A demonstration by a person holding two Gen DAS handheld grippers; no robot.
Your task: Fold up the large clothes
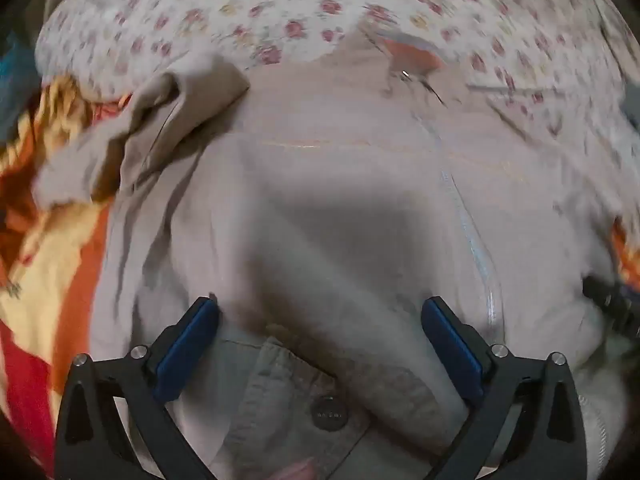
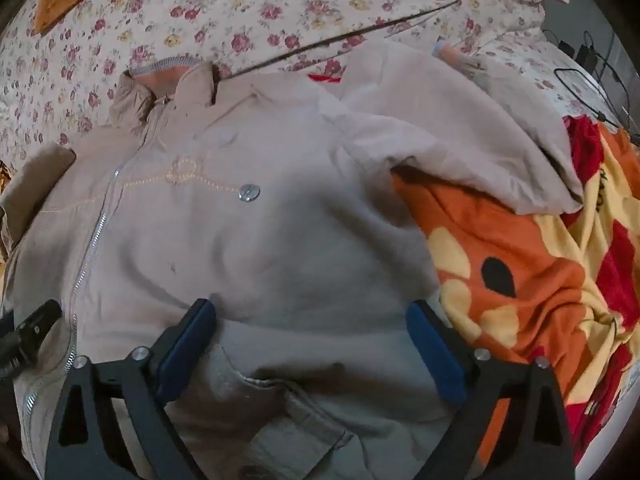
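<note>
A beige zip-up jacket (image 1: 340, 184) lies front up on the bed, its collar at the far end and its zipper (image 1: 472, 240) running down the middle. It also shows in the right wrist view (image 2: 248, 240), with a silver snap (image 2: 249, 193) on the chest and one sleeve (image 2: 460, 136) folded out to the right. My left gripper (image 1: 319, 312) is open just above the lower left front, over a pocket flap with a dark button (image 1: 329, 413). My right gripper (image 2: 311, 312) is open just above the lower right front, over a pocket flap (image 2: 296, 412). Neither holds anything.
A floral bedsheet (image 2: 240, 12) covers the bed beyond the jacket. An orange, yellow and red blanket (image 2: 532, 280) lies bunched on both sides of the jacket (image 1: 44, 264). Black cables (image 2: 592, 72) lie at the far right. Part of the other gripper (image 2: 28, 336) shows at the left edge.
</note>
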